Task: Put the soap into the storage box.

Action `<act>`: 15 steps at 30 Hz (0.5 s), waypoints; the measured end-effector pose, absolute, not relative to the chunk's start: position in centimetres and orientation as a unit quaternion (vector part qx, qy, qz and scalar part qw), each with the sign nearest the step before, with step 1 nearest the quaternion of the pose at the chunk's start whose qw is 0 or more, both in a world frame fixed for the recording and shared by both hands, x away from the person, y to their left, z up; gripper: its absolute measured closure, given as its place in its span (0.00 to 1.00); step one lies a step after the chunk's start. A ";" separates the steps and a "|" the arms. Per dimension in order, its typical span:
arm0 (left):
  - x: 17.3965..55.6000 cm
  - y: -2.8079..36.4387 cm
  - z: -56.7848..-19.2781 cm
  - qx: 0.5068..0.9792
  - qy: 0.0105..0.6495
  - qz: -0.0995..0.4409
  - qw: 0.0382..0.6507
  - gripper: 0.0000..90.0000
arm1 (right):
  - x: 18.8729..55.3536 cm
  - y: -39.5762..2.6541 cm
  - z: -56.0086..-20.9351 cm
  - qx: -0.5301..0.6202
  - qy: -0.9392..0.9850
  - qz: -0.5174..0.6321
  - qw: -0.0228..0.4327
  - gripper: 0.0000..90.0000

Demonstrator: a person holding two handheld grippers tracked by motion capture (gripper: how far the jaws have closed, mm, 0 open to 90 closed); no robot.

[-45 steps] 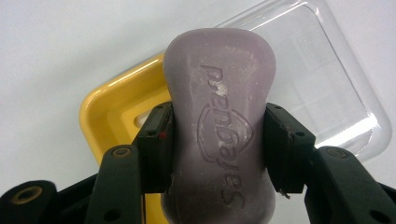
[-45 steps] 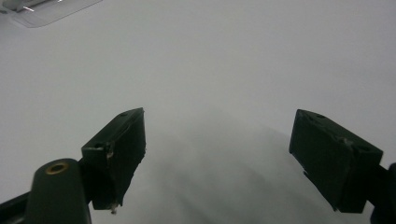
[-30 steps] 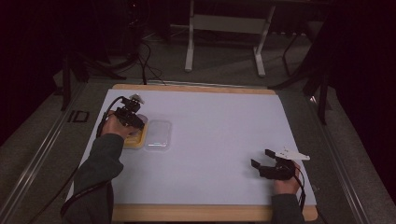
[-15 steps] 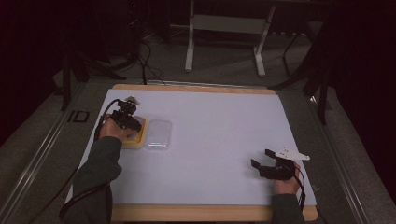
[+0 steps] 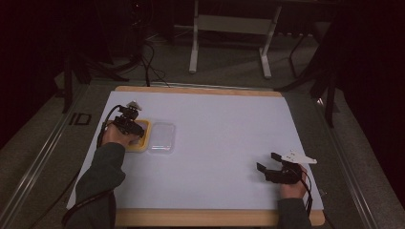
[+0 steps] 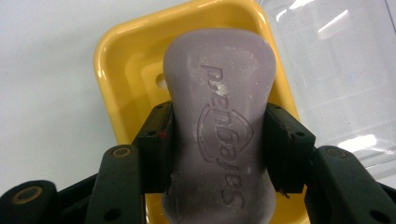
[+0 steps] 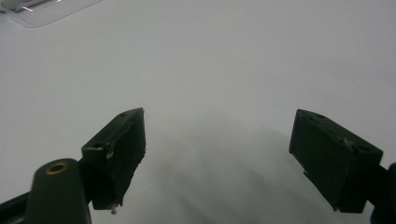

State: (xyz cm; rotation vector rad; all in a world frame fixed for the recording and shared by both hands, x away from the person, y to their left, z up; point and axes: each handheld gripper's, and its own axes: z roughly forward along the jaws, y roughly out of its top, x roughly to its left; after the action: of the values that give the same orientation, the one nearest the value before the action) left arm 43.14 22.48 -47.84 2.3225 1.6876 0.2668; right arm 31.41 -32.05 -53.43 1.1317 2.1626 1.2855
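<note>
Inspected from the high view: left gripper (image 5: pixel 134 130) found over the yellow soap dish (image 5: pixel 143 138) at the left side of the white tabletop (image 5: pixel 229 143), held by the left hand (image 5: pixel 114 136); clear lid (image 5: pixel 161 137) lying flat just beside the dish, on its right, seemingly touching it.

Checked in the left gripper view: left gripper (image 6: pixel 217 140) clenched on the grey-lilac soap bar (image 6: pixel 219 116), fingers (image 6: pixel 156 140) pressed against both long sides of the bar; embossed lettering and an oval emblem facing up; bar lying lengthwise within the yellow soap dish (image 6: pixel 112 65), far end close to the far wall of the dish; a drain hole in the dish floor visible left of the bar; not determinable whether the bar rested on the floor of the dish or was lifted clear; clear lid (image 6: pixel 336 70) seen to the right of the dish.

Noted at the lower right of the tabletop: right gripper (image 5: pixel 268 162), well apart from dish and lid, held by the right hand (image 5: pixel 292 188); in the right gripper view, right gripper (image 7: pixel 217 154) released, fingers (image 7: pixel 119 154) spread wide with nothing between them, bare tabletop (image 7: pixel 224 70) beneath; a corner of the clear lid (image 7: pixel 44 11) at the upper left edge.
</note>
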 end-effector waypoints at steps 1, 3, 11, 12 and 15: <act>43.1 22.5 -48.0 0.798 0.581 0.091 0.128 0.55 | 31.4 -32.0 -53.4 0.403 0.770 0.457 0.190 0.20; 43.1 22.5 -48.2 0.797 0.584 0.091 0.127 0.55 | 31.4 -32.0 -53.4 0.403 0.770 0.457 0.190 0.20; 43.2 22.3 -48.6 0.793 0.590 0.095 0.120 0.55 | 31.4 -32.0 -53.4 0.403 0.770 0.457 0.190 0.20; 43.2 22.4 -48.6 0.793 0.590 0.095 0.120 0.55 | 31.4 -32.0 -53.4 0.403 0.770 0.457 0.190 0.20; 43.1 22.5 -48.7 0.789 0.594 0.095 0.123 0.55 | 31.4 -32.0 -53.4 0.403 0.769 0.457 0.190 0.20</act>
State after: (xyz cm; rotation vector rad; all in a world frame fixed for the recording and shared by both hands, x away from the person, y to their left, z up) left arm 43.13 22.45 -48.73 2.3031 1.7331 0.2786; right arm 31.39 -32.04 -53.43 1.1323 2.1621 1.2852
